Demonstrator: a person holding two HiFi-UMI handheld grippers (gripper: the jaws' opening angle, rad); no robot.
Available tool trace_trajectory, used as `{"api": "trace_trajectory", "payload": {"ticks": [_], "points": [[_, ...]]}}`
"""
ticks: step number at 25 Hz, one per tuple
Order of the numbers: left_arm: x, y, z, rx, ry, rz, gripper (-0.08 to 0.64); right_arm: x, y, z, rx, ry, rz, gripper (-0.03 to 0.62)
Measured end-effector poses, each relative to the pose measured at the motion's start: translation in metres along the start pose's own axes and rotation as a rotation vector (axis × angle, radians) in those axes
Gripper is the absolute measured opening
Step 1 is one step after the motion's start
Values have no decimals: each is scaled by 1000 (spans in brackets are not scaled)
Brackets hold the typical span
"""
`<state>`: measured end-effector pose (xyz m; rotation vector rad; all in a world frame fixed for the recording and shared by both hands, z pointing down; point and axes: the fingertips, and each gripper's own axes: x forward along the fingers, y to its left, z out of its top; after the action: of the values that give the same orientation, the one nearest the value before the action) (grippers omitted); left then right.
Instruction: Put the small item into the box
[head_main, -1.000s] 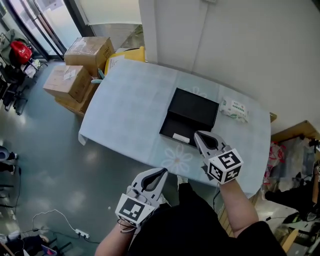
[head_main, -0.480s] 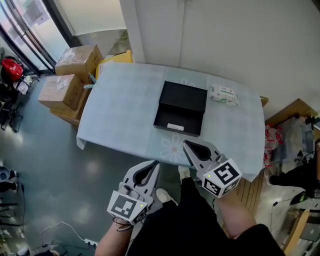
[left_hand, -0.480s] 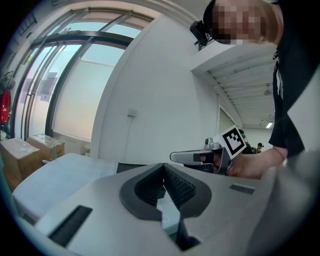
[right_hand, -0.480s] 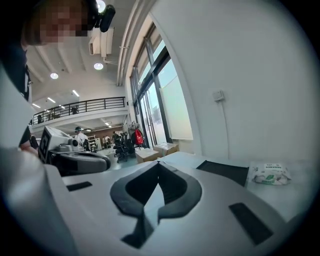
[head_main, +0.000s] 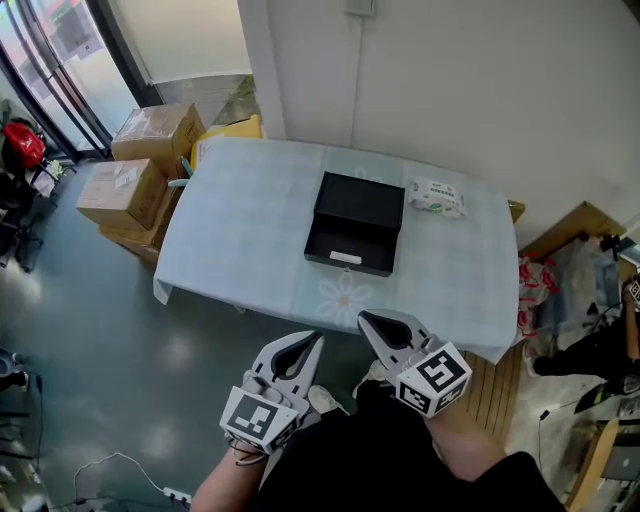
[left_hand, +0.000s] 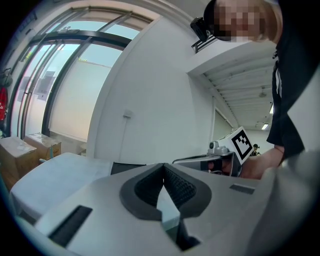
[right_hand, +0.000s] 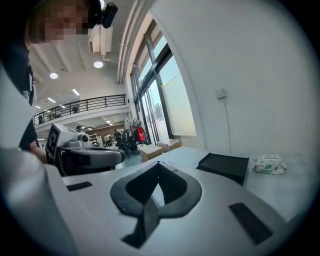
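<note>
An open black box lies in the middle of the pale blue table, its lid standing up at the far side. A small white item rests inside the box near its front wall. Both grippers hang well short of the table's near edge, over the floor. My left gripper is shut with nothing in it. Beside it, my right gripper is shut and empty too. The box also appears in the right gripper view, and only as a dark sliver in the left gripper view.
A white pack of wipes lies on the table right of the box. Cardboard boxes are stacked on the floor left of the table. A wall runs behind the table, and wooden boards with clutter stand at the right.
Both grippers have drawn back from the table toward the person's body, and the head view has pulled away, so the table appears smaller and farther. The white item stays in the box.
</note>
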<state>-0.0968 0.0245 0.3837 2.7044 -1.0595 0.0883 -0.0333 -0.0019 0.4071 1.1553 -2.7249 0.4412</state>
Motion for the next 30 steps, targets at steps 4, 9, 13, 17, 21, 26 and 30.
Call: {"api": "trace_trajectory", "payload": {"ticks": [4,9,13,17,21,26,30], "points": [[-4,-2,1,-5,-9,4,9,-7,6,4,-10,5,3,9],[-5,-4,0,-4,-13,1,9,-14,7,4,-8,3,-4,9],[-4,-4,0,-2,-8,1,9,-16,6,3,-1,1,-5,9],[-6,-5,-2,-1,-2,0,9,-16,8,1,7,-2,-5,9],[-7,-6,-3,-1,-2,-1,9,-17,10,2,7,-8,-5,9],[-8,-2,-2,18,14,22,9,-19,13,5,0,-12,-4,9],[-10,-3,1,17,4,18,9,-20,16,7,-6,-15,0,9]]}}
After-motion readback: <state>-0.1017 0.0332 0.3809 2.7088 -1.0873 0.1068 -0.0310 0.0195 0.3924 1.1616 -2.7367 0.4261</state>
